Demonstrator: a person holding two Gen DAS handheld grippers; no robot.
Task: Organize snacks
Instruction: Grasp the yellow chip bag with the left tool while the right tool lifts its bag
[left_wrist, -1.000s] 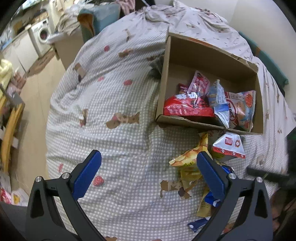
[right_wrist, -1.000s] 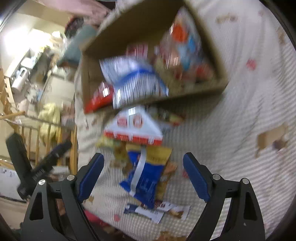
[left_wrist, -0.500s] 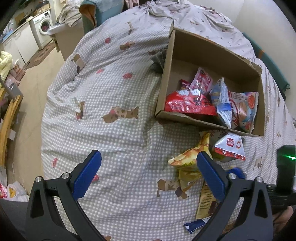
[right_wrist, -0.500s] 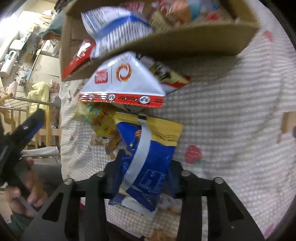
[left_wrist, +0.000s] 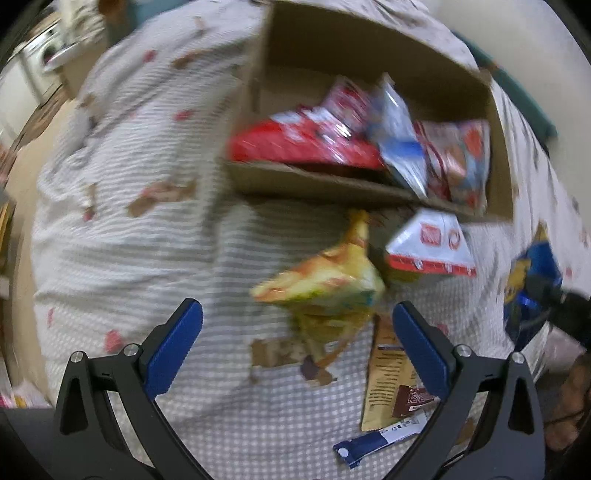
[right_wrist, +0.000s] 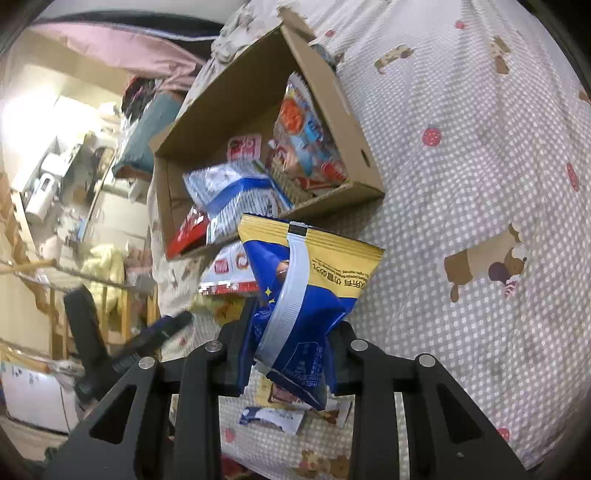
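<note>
Left wrist view first, and it is smeared with blur. The left claw is released, its blue-padded fingers spread wide with nothing between them, hovering above the grey-and-white checked bed cover. Just past the gap, at 12 o'clock, a crumpled yellow-orange snack bag lies on the cover. At 1 o'clock of it, a white triangular packet with a red bottom edge sits right against the near wall of the open brown cardboard box. Inside the box: a red glossy packet, a blue-and-white foil bag, more red-printed packs to its right. Down by the right finger, a tan flat sachet and a small blue-and-white wrapper lie on the cover. Out at 3 o'clock, the blue-and-yellow snack pouch shows beside a dark claw part.

Right wrist view now. The right claw is clenched on that blue-and-yellow snack pouch, pinching its lower end; the pouch stands up off the bed, yellow top edge toward 12 o'clock. Beyond it at 11 o'clock, the cardboard box with its packets. The white triangular packet peeks out at the pouch's 9 o'clock. The left claw shows at 9 o'clock.
</note>
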